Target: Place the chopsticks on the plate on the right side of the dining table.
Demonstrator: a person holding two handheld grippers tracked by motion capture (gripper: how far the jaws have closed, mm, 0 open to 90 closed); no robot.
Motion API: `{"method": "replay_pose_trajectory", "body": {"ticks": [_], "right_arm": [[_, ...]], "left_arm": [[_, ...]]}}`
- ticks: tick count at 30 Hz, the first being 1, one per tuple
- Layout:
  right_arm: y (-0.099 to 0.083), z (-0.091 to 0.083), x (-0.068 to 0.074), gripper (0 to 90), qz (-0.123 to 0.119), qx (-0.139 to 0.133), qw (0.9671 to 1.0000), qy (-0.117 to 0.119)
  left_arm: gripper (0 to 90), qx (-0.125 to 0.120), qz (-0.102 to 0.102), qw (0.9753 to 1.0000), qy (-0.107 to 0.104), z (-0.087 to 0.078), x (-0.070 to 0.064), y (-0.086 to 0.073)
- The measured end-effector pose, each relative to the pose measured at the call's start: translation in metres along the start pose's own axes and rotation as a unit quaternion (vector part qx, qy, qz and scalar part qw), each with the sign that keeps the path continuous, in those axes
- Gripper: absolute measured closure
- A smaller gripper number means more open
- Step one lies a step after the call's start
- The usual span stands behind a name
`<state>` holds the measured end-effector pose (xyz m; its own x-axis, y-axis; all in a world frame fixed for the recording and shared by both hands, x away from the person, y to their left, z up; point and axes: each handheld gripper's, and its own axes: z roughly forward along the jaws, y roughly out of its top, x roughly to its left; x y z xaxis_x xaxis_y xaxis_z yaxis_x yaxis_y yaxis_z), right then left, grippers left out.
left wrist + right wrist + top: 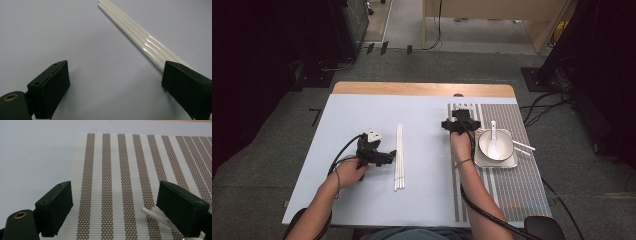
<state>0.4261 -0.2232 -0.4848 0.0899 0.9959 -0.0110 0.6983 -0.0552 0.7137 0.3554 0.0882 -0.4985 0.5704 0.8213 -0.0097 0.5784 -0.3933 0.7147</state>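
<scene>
I take the striped placemat [507, 165] as my reference. My left gripper [384, 159] sits well to the left of the placemat, on the pale blue table cover [362, 200], just beside the bundle of white chopsticks [399, 157]. In the left gripper view its jaws stand wide apart and hold nothing; the chopsticks [140, 37] run diagonally across the cover and pass behind one jaw, and I cannot tell whether they touch it.

My right gripper [460, 122] is over the placemat's left edge, near its far corner. In the right gripper view its jaws are also spread wide and empty, with the woven brown-and-white stripes [130, 177] between them. A short length of white stick [156, 216] lies on the placemat just by one jaw.

On the placemat, to the right of that gripper, a square white plate [512, 162] carries a white bowl [484, 145] with a white spoon [493, 140] in it. Further white sticks [524, 147] lie just right of the plate.
</scene>
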Motion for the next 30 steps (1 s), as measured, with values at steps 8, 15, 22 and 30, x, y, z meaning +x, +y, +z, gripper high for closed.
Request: {"method": "replay_pose_trajectory", "body": {"ticks": [8,15,22,30], "right_arm": [[-0.001,-0.004,0.003,13.3,-0.013,-0.008,0.9999,0.005],[0.001,-0.002,-0.002,13.3,-0.008,-0.007,0.9999,-0.005],[-0.004,-0.002,-0.002,13.0,-0.013,0.002,0.9999,-0.004],[-0.011,-0.011,0.000,13.1,-0.023,0.002,0.9997,0.006]], "left_arm": [[7.8,0.000,0.000,1.0000,0.000,0.000,0.000,0.000],[7.8,0.000,0.000,1.0000,0.000,0.000,0.000,0.000],[7.8,0.000,0.000,1.0000,0.000,0.000,0.000,0.000],[7.8,0.000,0.000,1.0000,0.000,0.000,0.000,0.000]]}}
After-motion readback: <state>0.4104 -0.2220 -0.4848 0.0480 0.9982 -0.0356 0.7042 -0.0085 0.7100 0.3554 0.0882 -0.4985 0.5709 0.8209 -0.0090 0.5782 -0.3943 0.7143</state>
